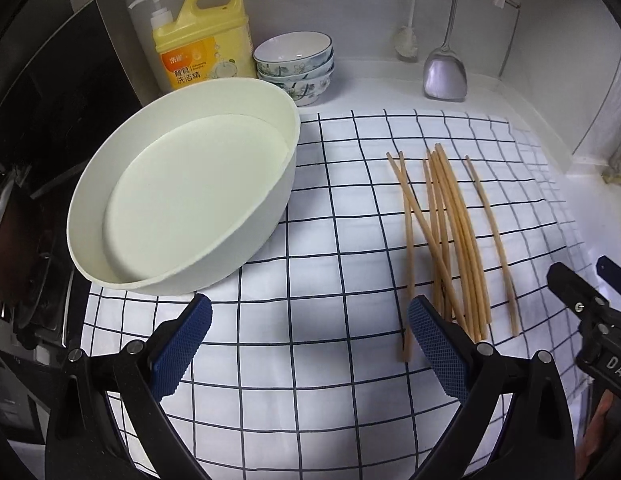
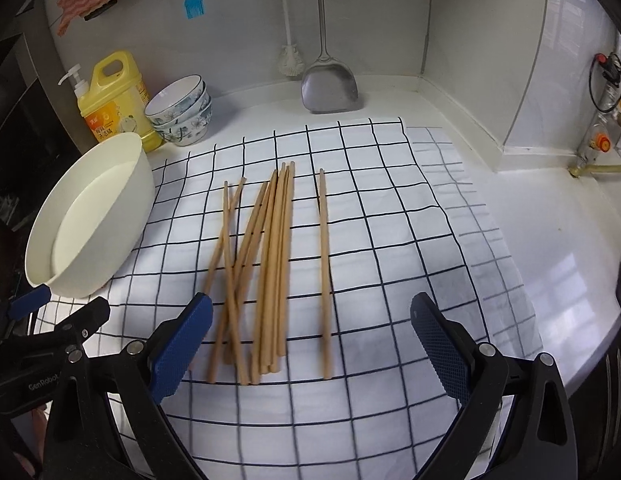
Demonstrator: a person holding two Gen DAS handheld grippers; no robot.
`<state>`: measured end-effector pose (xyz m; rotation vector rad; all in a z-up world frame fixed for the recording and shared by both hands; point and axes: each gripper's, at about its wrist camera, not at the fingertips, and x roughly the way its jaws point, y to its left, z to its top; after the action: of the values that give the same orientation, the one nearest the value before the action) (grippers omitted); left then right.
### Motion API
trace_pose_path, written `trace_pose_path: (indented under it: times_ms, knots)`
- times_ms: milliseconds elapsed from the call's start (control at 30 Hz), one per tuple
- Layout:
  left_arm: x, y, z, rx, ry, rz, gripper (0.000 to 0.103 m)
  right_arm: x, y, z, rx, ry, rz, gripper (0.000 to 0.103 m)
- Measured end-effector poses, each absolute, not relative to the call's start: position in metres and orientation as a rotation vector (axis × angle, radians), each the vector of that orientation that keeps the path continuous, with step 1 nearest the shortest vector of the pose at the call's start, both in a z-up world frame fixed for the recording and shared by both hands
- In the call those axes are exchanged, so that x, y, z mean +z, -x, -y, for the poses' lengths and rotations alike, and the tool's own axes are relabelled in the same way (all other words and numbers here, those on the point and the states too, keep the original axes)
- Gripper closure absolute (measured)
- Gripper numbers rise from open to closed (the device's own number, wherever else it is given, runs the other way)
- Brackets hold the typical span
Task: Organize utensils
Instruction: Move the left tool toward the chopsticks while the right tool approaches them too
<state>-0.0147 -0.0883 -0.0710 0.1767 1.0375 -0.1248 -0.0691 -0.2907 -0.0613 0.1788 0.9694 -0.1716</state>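
Little of the task appears to be done. The wooden chopsticks (image 2: 266, 272) are seen scattered on the checked cloth (image 2: 390, 240), most crossing in a loose heap, and one chopstick (image 2: 324, 276) is laid apart at 3 o'clock of it. The white basin (image 1: 182, 196), at 9 o'clock of the heap, is seen without utensils. The left gripper (image 1: 310, 344) and the right gripper (image 2: 310, 340) are both held wide apart, and nothing is gripped. Gathering is judged as remaining.
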Motion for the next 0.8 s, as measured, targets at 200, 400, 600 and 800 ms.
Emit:
trace_pose_path:
  times_ms: [200, 400, 600, 800]
  knots:
    - [-0.08, 0.009, 0.101, -0.115, -0.192, -1.013, 0.006, -0.083, 0.065, 0.312, -0.166, -0.184, -0.982, 0.008]
    - [-0.098, -0.002, 0.113, -0.17, -0.184, -0.972, 0.006, -0.106, 0.062, 0.327, -0.188, -0.263, -0.95, 0.008]
    - [-0.118, -0.011, 0.124, -0.228, -0.162, -0.967, 0.006, -0.118, 0.052, 0.322, -0.174, -0.244, -0.901, 0.008]
    - [-0.136, -0.022, 0.133, -0.208, -0.173, -0.977, 0.006, -0.132, 0.04, 0.324, -0.233, -0.183, -0.919, 0.009]
